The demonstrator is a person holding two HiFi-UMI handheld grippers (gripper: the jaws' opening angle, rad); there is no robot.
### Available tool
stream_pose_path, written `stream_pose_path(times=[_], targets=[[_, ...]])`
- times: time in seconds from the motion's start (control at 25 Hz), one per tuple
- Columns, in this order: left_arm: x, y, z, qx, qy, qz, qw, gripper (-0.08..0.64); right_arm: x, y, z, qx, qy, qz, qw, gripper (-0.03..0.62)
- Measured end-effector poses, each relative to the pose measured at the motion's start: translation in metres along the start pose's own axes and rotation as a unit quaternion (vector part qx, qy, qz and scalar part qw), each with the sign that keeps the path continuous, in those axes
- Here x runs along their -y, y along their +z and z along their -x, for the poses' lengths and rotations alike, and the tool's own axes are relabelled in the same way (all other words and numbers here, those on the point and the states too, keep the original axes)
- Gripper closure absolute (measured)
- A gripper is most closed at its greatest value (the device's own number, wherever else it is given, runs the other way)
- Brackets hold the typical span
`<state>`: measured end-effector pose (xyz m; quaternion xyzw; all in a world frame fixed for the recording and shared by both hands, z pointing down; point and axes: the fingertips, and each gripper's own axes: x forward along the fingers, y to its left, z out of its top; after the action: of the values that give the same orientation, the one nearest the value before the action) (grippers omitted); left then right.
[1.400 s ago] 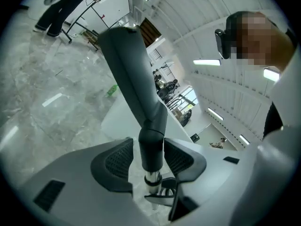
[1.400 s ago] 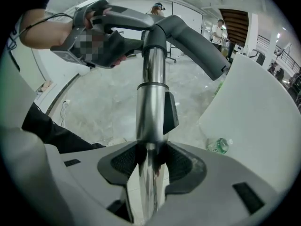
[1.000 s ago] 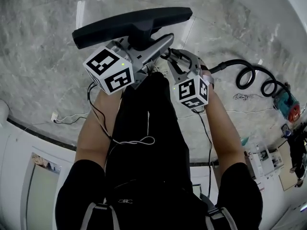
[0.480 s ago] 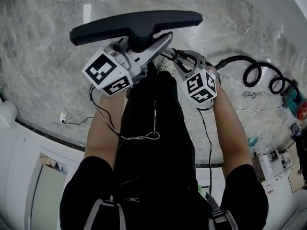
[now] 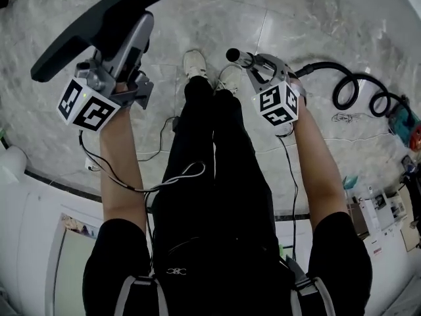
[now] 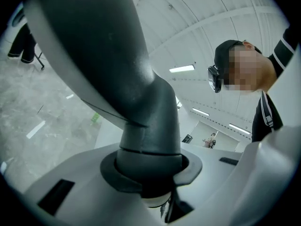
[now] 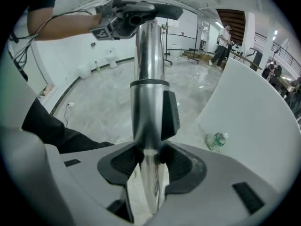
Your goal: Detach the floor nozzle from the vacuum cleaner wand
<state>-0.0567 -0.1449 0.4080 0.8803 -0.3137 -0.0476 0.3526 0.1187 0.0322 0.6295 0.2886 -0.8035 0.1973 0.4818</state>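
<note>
Head view steeply down over legs to floor, left gripper and right gripper near, left gripper view tight on nozzle, tilted up toward ceiling, right gripper view close along wand, sharing left gripper and floor with head view

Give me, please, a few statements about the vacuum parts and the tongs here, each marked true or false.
1. The floor nozzle is off the wand. True.
2. The left tongs grip the wand. False: they are shut on the floor nozzle, at its dark neck.
3. The right tongs are empty. False: they are shut on the silver wand.
4. A coiled black hose lies on the floor on the person's right. True.
</note>
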Motion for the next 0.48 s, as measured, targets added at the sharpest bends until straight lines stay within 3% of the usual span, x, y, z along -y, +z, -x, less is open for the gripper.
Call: stream_pose_path(times=[0.24,0.48], targets=[[-0.005,-0.032,0.0,-0.007,0.016,0.034,0.9993,0.446,0.038,0.017,0.0,0.013,-0.025,-0.029,0.999,0.407],[-0.009,-0.052,-0.002,-0.067,0.049,-0.045,0.9956,0.446,0.044,0.025,0.01,0.019,-0.061,-0.038,0.997,0.407]])
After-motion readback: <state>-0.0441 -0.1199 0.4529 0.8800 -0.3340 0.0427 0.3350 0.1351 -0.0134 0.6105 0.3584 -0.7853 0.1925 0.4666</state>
